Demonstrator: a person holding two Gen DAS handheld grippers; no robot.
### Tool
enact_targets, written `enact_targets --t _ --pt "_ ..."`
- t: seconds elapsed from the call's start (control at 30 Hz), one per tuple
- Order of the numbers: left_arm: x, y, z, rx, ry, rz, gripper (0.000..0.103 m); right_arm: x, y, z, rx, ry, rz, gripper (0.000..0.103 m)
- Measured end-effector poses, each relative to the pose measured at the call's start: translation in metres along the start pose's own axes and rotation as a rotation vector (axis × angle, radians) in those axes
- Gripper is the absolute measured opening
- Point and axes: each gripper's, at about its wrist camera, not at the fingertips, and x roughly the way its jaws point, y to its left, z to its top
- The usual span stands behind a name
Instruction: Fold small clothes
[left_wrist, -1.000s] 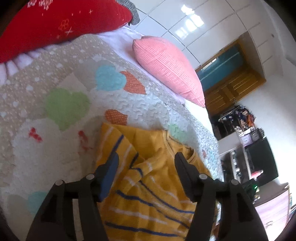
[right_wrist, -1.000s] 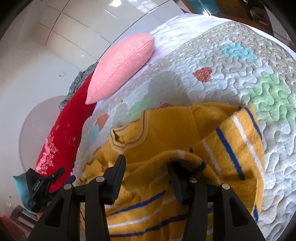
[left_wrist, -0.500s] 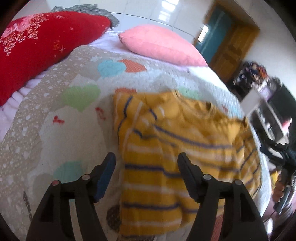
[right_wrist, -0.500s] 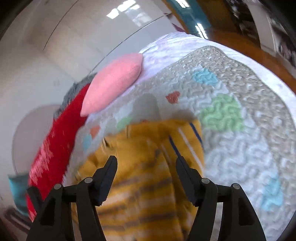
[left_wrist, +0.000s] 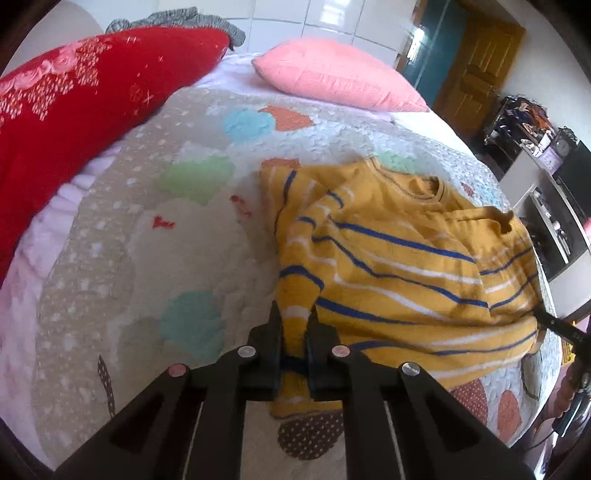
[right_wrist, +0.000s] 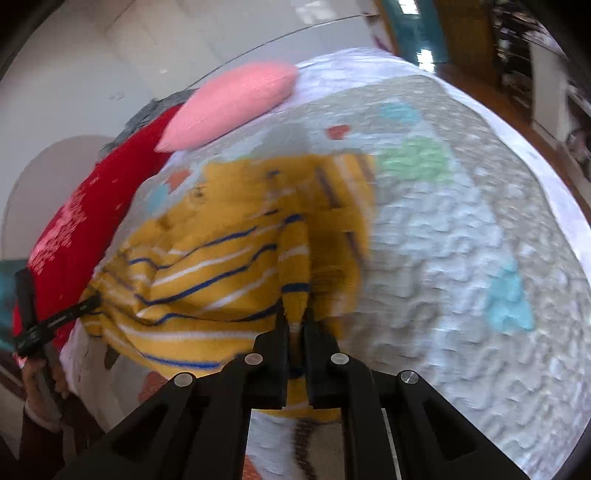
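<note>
Each hand-held gripper, left (left_wrist: 294, 325) and right (right_wrist: 294, 322), has just closed on the yellow sweater's (left_wrist: 399, 266) bottom hem, probably to fold it upward.

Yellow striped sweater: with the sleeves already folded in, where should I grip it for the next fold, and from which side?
Grip the yellow striped sweater at its two near hem corners, coming from the hem side, opposite the collar. It lies flat, hem nearest. The left gripper and right gripper are shut on the cloth there.
</note>
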Motion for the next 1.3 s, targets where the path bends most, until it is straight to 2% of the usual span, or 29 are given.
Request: enact_targets --t 0.07,0.13,0.23,0.33,0.43,0.5,0.57,0.7,0.87,0.93,1.07,1.2,1.3 --pt "0.003 -0.001 -0.006 0.011 0.008 0.013 0.011 0.007 -0.004 -0.006 0.002 0.020 -0.016 0.008" --pt "0.002 -0.003 -0.012 0.038 -0.009 0.027 0.017 0.007 -0.002 -0.011 -0.010 0.019 -0.024 0.009" --pt "-0.007 0.001 -0.021 0.056 -0.058 0.030 0.028 -0.001 0.002 -0.012 -0.019 -0.014 -0.024 0.018" --pt "-0.018 0.009 -0.027 0.051 -0.092 0.030 0.039 -0.012 0.003 -0.012 -0.032 -0.043 -0.020 0.020" --pt "-0.034 0.015 -0.034 0.046 -0.162 0.034 0.052 -0.022 0.005 -0.013 -0.059 -0.080 -0.054 0.020" --pt "-0.039 0.019 -0.039 0.039 -0.203 0.050 0.066 -0.028 0.006 -0.011 -0.064 -0.102 -0.065 0.020" --pt "-0.039 0.026 -0.043 0.018 -0.231 0.061 0.071 -0.031 0.010 -0.011 -0.069 -0.122 -0.072 0.020" --pt "-0.024 0.039 -0.050 -0.022 -0.215 0.085 0.071 -0.039 0.020 -0.007 -0.091 -0.160 -0.074 0.020" --pt "0.001 0.051 -0.064 -0.042 -0.184 0.125 0.072 -0.035 0.038 0.000 -0.125 -0.165 -0.075 0.020" --pt "0.007 0.056 -0.067 -0.056 -0.180 0.114 0.072 -0.030 0.046 0.002 -0.138 -0.160 -0.072 0.020" --pt "0.008 0.060 -0.069 -0.071 -0.193 0.092 0.079 -0.019 0.060 0.007 -0.159 -0.152 -0.058 0.020" --pt "0.014 0.056 -0.071 -0.042 -0.191 0.100 0.085 -0.014 0.072 0.023 -0.177 -0.169 -0.040 0.020" --pt "0.014 0.056 -0.072 -0.040 -0.199 0.094 0.085 -0.009 0.080 0.041 -0.185 -0.180 -0.036 0.020"
